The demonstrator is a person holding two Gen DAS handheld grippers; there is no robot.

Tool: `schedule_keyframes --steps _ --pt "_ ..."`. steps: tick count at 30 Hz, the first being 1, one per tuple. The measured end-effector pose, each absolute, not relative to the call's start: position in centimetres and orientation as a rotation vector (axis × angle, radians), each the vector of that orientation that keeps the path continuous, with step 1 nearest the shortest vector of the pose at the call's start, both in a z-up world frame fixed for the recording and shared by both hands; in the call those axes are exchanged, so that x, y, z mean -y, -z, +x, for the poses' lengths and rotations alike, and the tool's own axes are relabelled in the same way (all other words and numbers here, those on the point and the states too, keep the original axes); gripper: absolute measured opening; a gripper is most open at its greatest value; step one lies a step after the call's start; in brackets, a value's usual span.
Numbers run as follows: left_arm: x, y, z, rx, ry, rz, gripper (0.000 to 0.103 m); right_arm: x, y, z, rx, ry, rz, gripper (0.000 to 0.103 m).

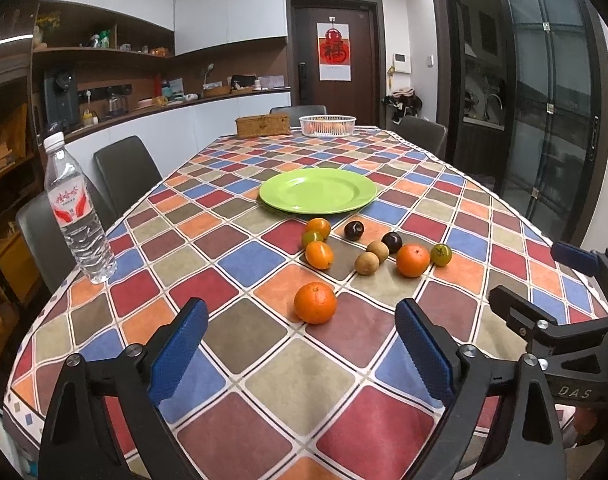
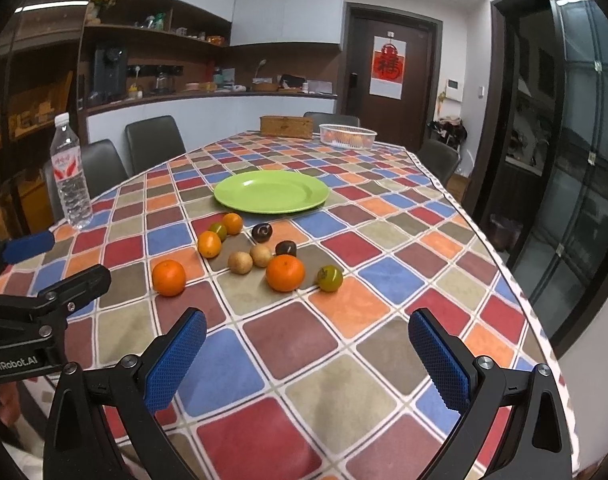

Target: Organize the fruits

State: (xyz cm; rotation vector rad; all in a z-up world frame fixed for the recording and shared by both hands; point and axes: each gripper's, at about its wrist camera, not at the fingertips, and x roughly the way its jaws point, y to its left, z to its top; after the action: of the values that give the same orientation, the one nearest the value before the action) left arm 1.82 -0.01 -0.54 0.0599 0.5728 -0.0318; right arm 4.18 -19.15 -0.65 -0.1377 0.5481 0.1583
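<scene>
An empty green plate (image 1: 318, 191) (image 2: 271, 192) sits mid-table. In front of it lie several loose fruits: a large orange (image 1: 315, 303) (image 2: 168, 277) nearest my left gripper, a second orange (image 1: 413, 260) (image 2: 285, 273), small orange citrus (image 1: 319, 255) (image 2: 209, 244), two brown longans (image 1: 367, 263) (image 2: 240, 262), two dark plums (image 1: 354, 229) (image 2: 262, 231) and a greenish fruit (image 1: 441, 255) (image 2: 330, 278). My left gripper (image 1: 302, 344) is open and empty just short of the large orange. My right gripper (image 2: 307, 354) is open and empty, short of the fruits.
A water bottle (image 1: 78, 210) (image 2: 70, 172) stands at the table's left edge. A white basket (image 1: 327, 125) (image 2: 347, 135) with fruit and a woven box (image 1: 263, 125) (image 2: 287, 126) sit at the far end. Chairs line the table's sides. The right table edge (image 2: 516, 292) is close.
</scene>
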Motion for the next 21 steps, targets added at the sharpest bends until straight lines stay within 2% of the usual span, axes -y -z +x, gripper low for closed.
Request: schedule_keyframes --steps 9,17,21 --pt "0.3 1.9 4.8 -0.638 0.049 0.087 0.078 18.0 1.7 6.7 -0.576 -0.209 -0.171 0.1" --pt "0.3 3.4 7.8 -0.718 0.06 0.088 0.067 17.2 2.7 9.8 -0.627 -0.241 -0.178 0.092" --pt "0.3 4.2 9.0 -0.761 0.064 0.084 0.062 17.0 3.4 11.5 -0.666 -0.27 -0.174 0.084"
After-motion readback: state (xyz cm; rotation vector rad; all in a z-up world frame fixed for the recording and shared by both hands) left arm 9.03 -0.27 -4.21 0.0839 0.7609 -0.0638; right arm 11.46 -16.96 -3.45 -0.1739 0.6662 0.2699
